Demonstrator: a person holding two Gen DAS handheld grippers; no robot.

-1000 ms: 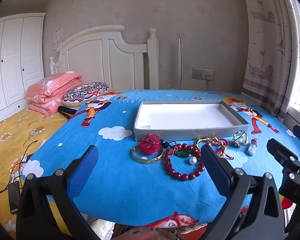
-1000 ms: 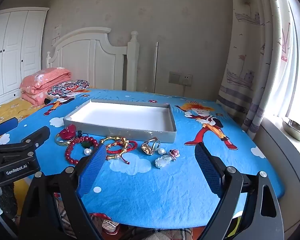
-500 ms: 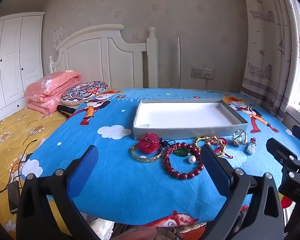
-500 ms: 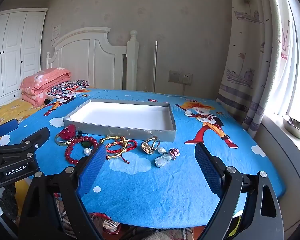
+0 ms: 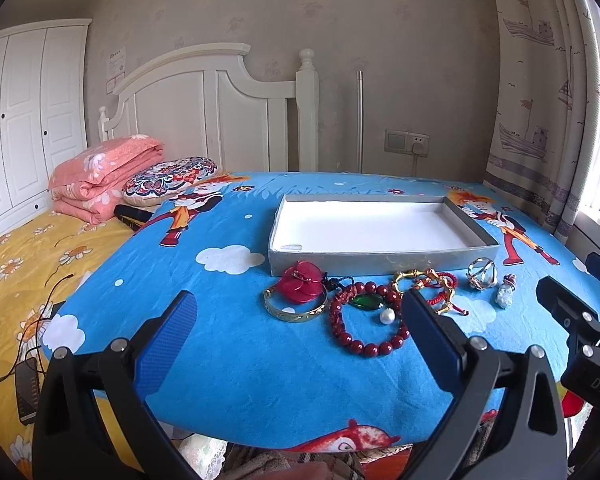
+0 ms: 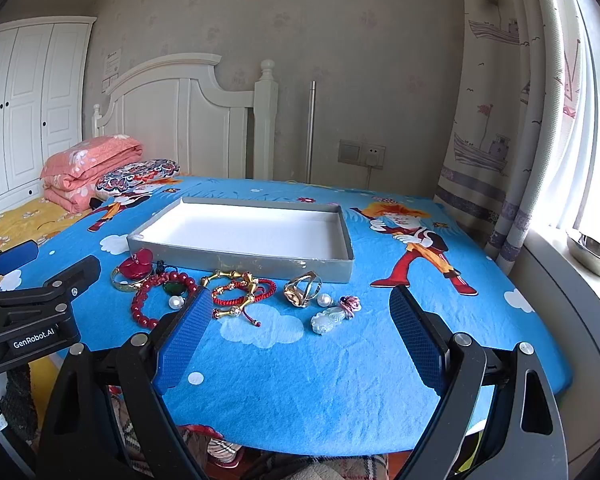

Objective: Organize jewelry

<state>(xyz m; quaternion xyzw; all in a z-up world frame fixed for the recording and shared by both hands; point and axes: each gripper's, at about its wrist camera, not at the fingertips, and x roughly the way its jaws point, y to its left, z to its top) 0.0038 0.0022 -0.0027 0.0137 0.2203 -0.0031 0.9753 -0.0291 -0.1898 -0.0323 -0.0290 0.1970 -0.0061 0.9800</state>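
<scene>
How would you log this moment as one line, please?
left gripper: open, empty | right gripper: open, empty | grey tray: nothing inside | jewelry: all on blue cloth

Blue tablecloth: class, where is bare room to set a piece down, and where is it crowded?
Free: the white floor of the grey tray, and the cloth between the jewelry row and the near table edge. Crowded: the strip along the tray's front wall, from the gold bangle to the glass charm.
</scene>
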